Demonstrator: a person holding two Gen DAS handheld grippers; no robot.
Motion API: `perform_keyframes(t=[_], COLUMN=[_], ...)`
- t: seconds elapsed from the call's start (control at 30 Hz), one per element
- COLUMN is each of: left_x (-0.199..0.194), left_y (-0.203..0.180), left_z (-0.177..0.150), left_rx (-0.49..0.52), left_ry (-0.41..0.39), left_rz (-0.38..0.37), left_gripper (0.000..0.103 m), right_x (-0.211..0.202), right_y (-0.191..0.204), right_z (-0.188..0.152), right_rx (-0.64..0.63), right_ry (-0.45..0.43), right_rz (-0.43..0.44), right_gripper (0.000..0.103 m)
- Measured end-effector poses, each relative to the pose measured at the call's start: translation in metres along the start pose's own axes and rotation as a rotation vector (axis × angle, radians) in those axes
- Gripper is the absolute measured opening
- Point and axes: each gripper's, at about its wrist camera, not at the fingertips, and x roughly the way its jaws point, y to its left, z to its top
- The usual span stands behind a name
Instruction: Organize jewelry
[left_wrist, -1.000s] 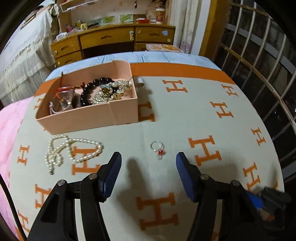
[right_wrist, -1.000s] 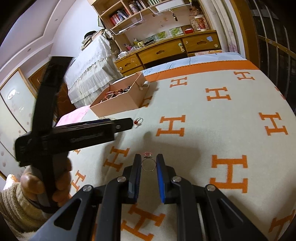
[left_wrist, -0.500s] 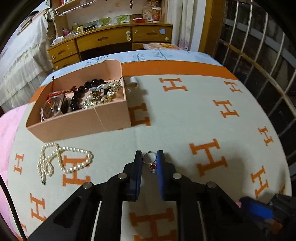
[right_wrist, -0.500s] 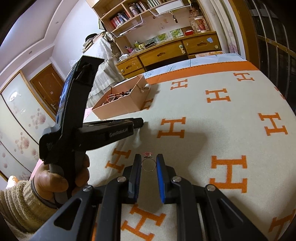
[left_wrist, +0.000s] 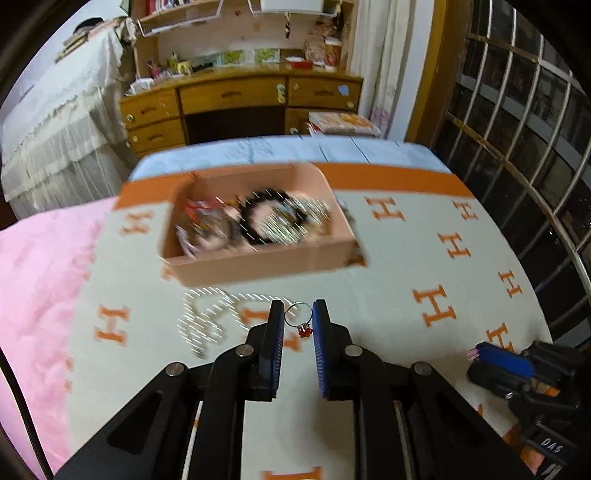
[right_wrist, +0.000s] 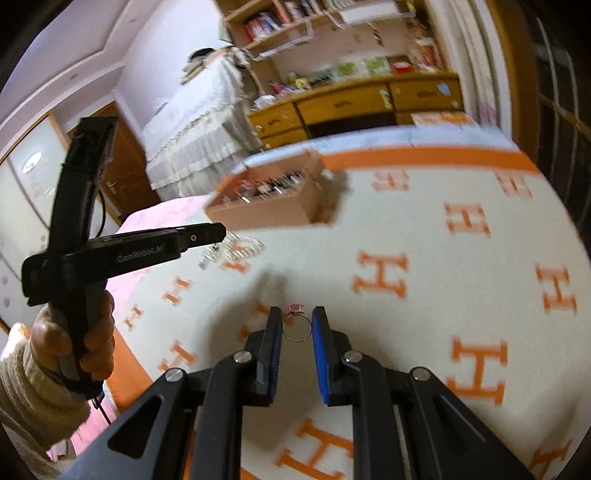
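Left wrist view: the left gripper (left_wrist: 298, 321) is pinching a ring with a red charm (left_wrist: 300, 320), its two jaws pressing on the hoop from either side, the charm dangling just below. The peach jewelry box (left_wrist: 258, 260) is sitting straight ahead and beyond the fingertips, toward the far orange-bordered edge of the H-patterned blanket (left_wrist: 424, 258), its long side lying across the line of approach, so I judge the coming move is a forward carry over the near wall. The pearl necklace (left_wrist: 207, 314) is lying on the blanket between gripper and box, slightly left. The right gripper (left_wrist: 517, 369) is showing at the blanket's near right corner, farther from the box than the left.

Against a second ago: the jaws were standing wide with the ring lying flat on the blanket between them; now they are clamped on it and the ring is riding clear of the blanket, with the box looming more centred.

Right wrist view: the right gripper (right_wrist: 297, 326) is clamping a second ring (right_wrist: 295, 328), pink stone at the top, off the blanket. The box (right_wrist: 269, 210) is lying ahead and left. A hand (right_wrist: 74, 343) in a cream sleeve is holding the left gripper (right_wrist: 207, 234) closer to it. This grip looks unchanged from a second ago; the blanket is sitting lower.
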Motion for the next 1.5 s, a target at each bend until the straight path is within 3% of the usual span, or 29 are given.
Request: perform_keyframes(t=[0.27,0.53,0.57,0.6,0.67,0.7,0.83,0.93,1.2,1.43,1.5], left_x=[-0.017,0.019,0.024,0.028,0.033,0.033,0.036,0.036,0.016,-0.019,-0.027], left_y=[0.051,0.066,0.066,0.067,0.068,0.068,0.069,0.069,0.064,0.063,0.064], left_z=[0.058,0.097,0.097,0.097,0.094,0.093,0.084,0.075,0.04,0.005,-0.006], left_rx=[-0.075,-0.143,-0.143,-0.142,-0.146,-0.146,-0.131,-0.129,-0.109,-0.104,-0.112], left_ry=[-0.038,-0.034,-0.033,-0.03,-0.041,-0.052,-0.044,-0.028,-0.009,-0.058,-0.061], left_rz=[-0.007,-0.025,-0.019,-0.01,0.013,0.025,0.031,0.037,0.053,0.099,0.099], left_gripper=[0.013,0.015,0.026,0.045,0.073,0.077,0.079,0.086,0.087,0.088,0.093], right_x=[0.022,0.102,0.112,0.116,0.124,0.126,0.127,0.124,0.1,0.08,0.078], right_y=[0.03,0.016,0.014,0.012,0.01,0.009,0.006,0.004,0.01,0.03,0.035], right_z=[0.087,0.164,0.17,0.172,0.173,0.171,0.162,0.155,0.133,0.1,0.091], right_rx=[-0.028,0.142,0.168,0.185,0.209,0.213,0.204,0.204,0.185,0.122,0.104], right_ry=[-0.028,0.025,0.034,0.041,0.056,0.06,0.064,0.07,0.077,0.073,0.08], right_rz=[0.046,0.085,0.086,0.085,0.084,0.083,0.054,0.038,0.031,0.008,0.009], right_gripper=[0.016,0.017,0.017,0.018,0.022,0.023,0.027,0.027,0.027,0.027,0.027])
